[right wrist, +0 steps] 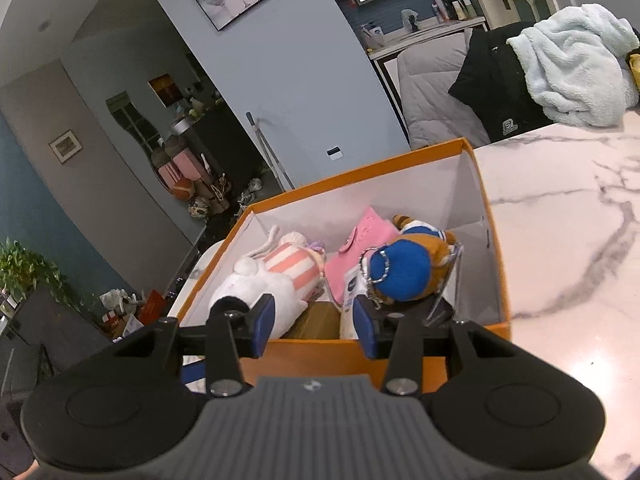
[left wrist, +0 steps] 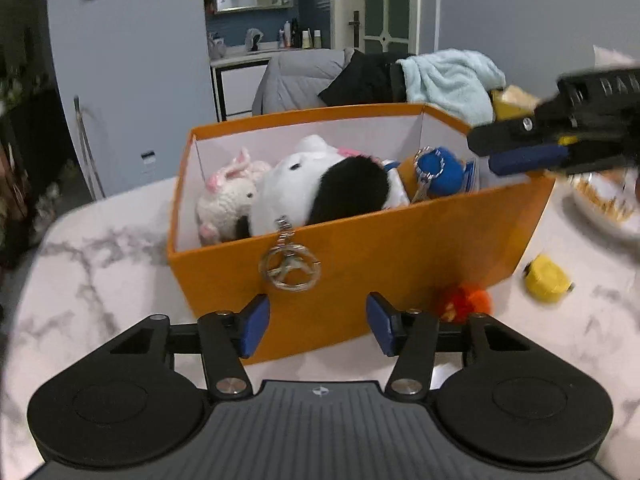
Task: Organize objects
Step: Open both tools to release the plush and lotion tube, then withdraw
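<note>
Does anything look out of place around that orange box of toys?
Yes. A metal keyring dangles over the orange box front wall, outside rather than in. On the table beside the box, a small orange fluffy toy and a yellow toy lie loose.

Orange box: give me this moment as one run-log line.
orange box: holds plush toys | left gripper: open, empty | right gripper: open, empty | yellow toy, orange toy: on table
</note>
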